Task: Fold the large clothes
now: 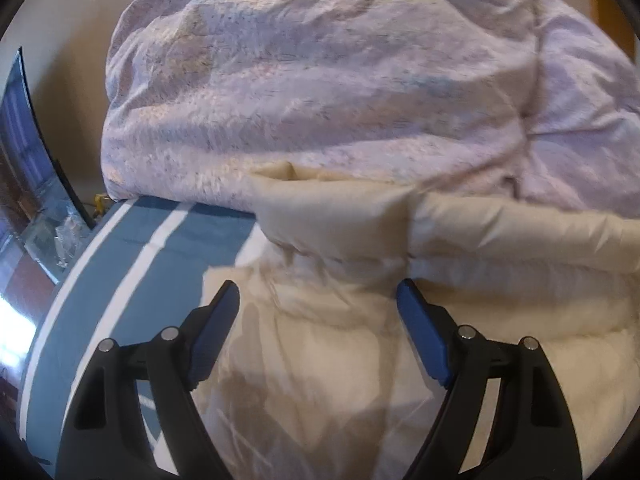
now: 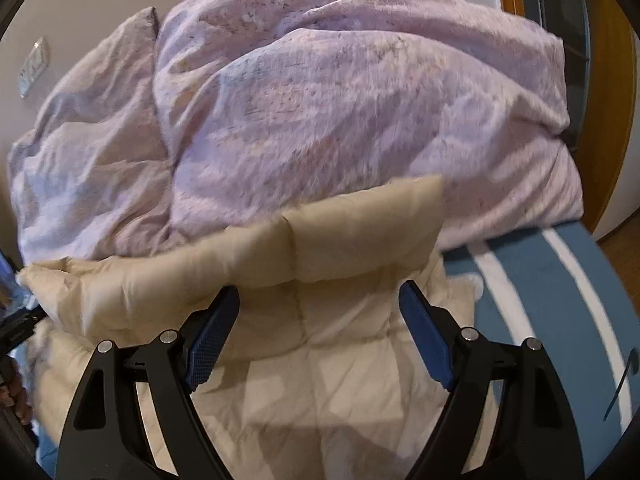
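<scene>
Lilac duvet (image 1: 320,92) heaped beyond both claws on the blue striped bed sheet (image 1: 132,264); cream puffer jacket (image 2: 320,360) lies under and ahead of them, collar farthest. Looks like reach-to-grasp before a fold; next needs closing on the fabric. Left claw (image 1: 318,300) and right claw (image 2: 319,300) tilt down, jaws wide, gripping nothing.

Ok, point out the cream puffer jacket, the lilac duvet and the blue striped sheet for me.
cream puffer jacket (image 2: 320,364): right wrist view, quilted body below the collar.
lilac duvet (image 1: 320,92): left wrist view, middle of the heap.
blue striped sheet (image 1: 132,280): left wrist view, blue band between white stripes.
</scene>
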A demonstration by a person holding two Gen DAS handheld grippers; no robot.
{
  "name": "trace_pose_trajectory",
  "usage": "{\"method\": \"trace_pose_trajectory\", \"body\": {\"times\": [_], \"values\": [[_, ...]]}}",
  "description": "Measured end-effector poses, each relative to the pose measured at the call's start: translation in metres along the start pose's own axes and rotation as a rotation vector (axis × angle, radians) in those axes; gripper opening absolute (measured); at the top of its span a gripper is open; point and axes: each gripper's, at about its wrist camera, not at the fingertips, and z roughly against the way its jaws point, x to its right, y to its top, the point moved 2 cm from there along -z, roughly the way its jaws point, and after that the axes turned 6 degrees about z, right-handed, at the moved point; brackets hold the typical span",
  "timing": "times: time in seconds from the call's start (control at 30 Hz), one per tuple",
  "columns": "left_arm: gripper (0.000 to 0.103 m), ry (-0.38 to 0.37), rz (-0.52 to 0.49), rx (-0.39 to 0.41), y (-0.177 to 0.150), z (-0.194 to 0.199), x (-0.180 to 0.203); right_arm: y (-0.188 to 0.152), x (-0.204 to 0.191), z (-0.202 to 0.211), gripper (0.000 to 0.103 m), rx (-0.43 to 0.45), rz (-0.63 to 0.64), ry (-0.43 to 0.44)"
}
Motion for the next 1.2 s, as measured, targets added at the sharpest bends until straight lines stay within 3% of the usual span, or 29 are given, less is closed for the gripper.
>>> {"method": "trace_pose_trajectory", "body": {"times": [0.17, 0.57, 0.83, 1.2], "values": [[0.085, 0.053, 0.010, -0.028, -0.004, -0.027, -0.009, -0.006, 0.010, -0.023, 0.084, -0.023, -0.005, -0.056], [0.101, 0.022, 0.068, -0.033, -0.015, -0.050, -0.028, -0.031, 0.013, -0.063, 0.086, -0.119, -0.001, -0.107], [0.101, 0.004, 0.102, -0.082, -0.018, -0.063, -0.033, -0.035, 0.020, -0.080, 0.091, -0.198, -0.015, -0.095], [0.101, -0.014, 0.107, -0.109, -0.021, -0.071, -0.034, -0.035, 0.021, -0.082, 0.093, -0.211, -0.023, -0.079]]}}
